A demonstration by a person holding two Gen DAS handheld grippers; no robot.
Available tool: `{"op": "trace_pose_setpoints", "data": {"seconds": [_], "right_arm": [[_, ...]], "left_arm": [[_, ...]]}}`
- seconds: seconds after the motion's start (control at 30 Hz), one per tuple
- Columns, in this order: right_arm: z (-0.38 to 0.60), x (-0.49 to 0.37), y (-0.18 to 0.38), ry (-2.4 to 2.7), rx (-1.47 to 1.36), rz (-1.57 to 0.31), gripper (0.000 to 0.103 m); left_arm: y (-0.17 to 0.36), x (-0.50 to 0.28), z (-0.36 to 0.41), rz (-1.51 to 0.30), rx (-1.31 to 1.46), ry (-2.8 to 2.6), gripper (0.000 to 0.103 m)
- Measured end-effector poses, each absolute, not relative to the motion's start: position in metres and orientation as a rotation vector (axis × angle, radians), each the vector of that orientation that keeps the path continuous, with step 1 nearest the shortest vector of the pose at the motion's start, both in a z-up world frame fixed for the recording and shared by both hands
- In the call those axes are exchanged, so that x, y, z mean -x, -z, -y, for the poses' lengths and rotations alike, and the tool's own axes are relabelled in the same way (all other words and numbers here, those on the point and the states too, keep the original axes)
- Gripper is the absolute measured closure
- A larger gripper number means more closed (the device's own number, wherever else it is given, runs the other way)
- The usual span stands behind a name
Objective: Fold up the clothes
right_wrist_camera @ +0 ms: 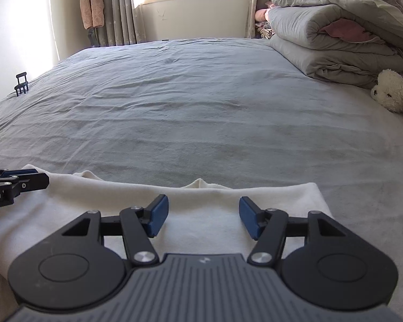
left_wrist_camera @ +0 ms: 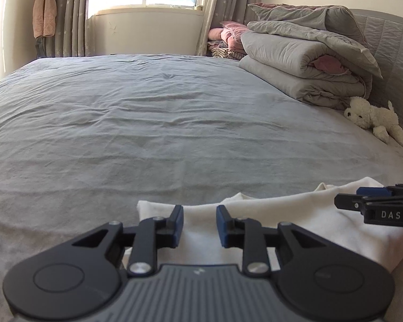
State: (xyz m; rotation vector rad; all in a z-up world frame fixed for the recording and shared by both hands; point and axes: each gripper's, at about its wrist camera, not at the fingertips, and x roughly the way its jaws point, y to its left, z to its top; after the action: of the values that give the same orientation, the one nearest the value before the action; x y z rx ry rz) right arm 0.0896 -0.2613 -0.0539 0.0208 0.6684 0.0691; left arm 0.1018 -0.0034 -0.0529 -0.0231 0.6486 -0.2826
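On bed (left_wrist_camera: 147, 107): white garment (left_wrist_camera: 295, 214), folded.

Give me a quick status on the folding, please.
Left gripper and right gripper open, empty. White garment flat on bed. Nothing in the way.

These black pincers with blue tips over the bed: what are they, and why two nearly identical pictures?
They are two hand-held grippers; a person holds one in each hand to fold clothes. Each carries a camera looking along its own fingers, hence two similar pictures. One shows the left gripper, with the right one poking in at the edge. The other shows the right gripper. Both hang over a white garment lying flat on the grey bed sheet. Both stand open, the right wider, and neither holds anything. Farther back lie folded quilts and a white plush dog.
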Motion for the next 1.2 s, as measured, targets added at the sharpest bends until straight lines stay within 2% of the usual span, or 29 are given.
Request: {"op": "trace_pose_setpoints", "data": {"seconds": [0.2,0.5,0.77,1.13,1.2], "right_arm": [[0.281,-0.079,0.056,0.010,-0.019,-0.716,0.041],[0.273,-0.053,0.035,0.024,-0.052,-0.702,0.041],[0.263,-0.034,0.033,0.011,-0.077,-0.711,0.041],[0.260,-0.035,0.056,0.010,-0.032,-0.749,0.039],[0.259,-0.036,0.057,0.007,-0.015,-0.747,0.038]], "left_arm": [[0.067,-0.105,0.002,-0.673,-0.029,0.254,0.075],[0.041,-0.091,-0.001,-0.680,0.025,0.245,0.066],[0.027,-0.061,-0.004,-0.644,-0.007,0.304,0.064],[0.054,-0.039,-0.014,-0.664,-0.155,0.317,0.064],[0.056,-0.039,-0.015,-0.665,-0.157,0.310,0.059]]}}
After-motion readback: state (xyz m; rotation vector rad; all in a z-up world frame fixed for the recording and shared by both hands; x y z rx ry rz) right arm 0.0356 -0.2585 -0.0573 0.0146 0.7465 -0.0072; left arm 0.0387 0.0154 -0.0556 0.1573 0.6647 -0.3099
